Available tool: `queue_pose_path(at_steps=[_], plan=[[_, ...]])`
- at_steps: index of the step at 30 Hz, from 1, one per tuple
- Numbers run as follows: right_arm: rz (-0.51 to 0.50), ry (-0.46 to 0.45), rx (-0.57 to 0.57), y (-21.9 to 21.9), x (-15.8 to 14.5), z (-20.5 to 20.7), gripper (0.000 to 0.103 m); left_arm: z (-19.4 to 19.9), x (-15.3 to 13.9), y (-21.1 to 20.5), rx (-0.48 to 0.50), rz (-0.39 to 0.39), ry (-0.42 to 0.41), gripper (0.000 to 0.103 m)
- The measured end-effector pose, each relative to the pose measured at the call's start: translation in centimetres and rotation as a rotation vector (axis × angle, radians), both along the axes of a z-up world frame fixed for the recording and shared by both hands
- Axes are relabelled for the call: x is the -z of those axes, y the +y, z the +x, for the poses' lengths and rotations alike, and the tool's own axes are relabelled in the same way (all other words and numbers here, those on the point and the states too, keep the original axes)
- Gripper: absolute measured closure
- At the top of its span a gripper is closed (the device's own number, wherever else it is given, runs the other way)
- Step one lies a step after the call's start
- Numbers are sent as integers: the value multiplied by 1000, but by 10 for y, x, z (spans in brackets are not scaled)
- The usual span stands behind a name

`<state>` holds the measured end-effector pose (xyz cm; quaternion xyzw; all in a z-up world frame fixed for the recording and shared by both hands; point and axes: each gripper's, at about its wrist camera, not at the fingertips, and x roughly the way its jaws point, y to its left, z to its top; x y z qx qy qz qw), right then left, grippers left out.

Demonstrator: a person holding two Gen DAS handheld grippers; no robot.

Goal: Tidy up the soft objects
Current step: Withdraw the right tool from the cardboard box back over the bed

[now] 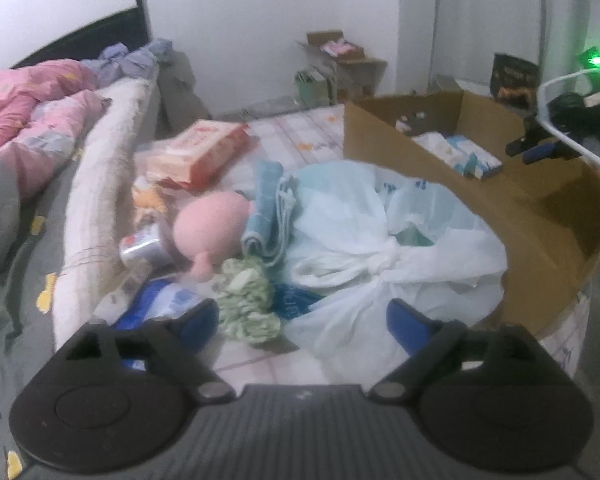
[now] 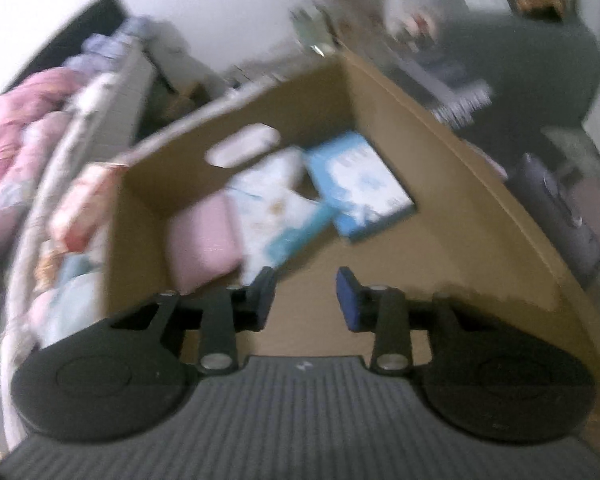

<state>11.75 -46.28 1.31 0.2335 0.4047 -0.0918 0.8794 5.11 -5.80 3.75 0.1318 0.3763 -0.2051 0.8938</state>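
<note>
In the left wrist view my left gripper [image 1: 302, 326] is open and empty, hovering over a pile on the mat: a white plastic bag [image 1: 380, 256], a green frilly cloth [image 1: 248, 300], a pink plush toy [image 1: 210, 228] and a folded blue towel [image 1: 270, 208]. A brown cardboard box [image 1: 520, 200] stands to the right. My right gripper shows far right above the box [image 1: 540, 148]. In the blurred right wrist view my right gripper [image 2: 304, 294] is open and empty over the box [image 2: 440, 184], which holds a pink soft item [image 2: 204, 240] and blue-white packs [image 2: 360, 184].
A red-and-white box [image 1: 204, 152] and a small can [image 1: 140, 246] lie at the pile's left. A cream rolled mattress edge [image 1: 96, 200] and pink bedding [image 1: 32, 108] lie further left. Cartons [image 1: 340, 64] stand by the far wall.
</note>
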Motion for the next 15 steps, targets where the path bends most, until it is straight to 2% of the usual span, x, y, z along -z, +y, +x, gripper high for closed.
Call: queue_pose_path(at_steps=[2, 3, 5, 8, 10, 15], plan=[[-40, -69, -38, 22, -21, -17, 46, -7, -3, 4, -13, 4, -18, 10], [-64, -99, -58, 34, -31, -27, 42, -11, -4, 6, -21, 8, -26, 8], [-131, -158, -92, 60, -48, -45, 21, -19, -6, 11, -37, 15, -45, 6], [-230, -249, -139, 101, -67, -70, 6, -30, -9, 22, -63, 5, -78, 2], [-287, -290, -161, 128, -74, -84, 1, -34, -10, 31, -80, -12, -83, 1], [-338, -358, -199, 187, -81, -103, 1, -34, -6, 57, -148, -59, -42, 1]])
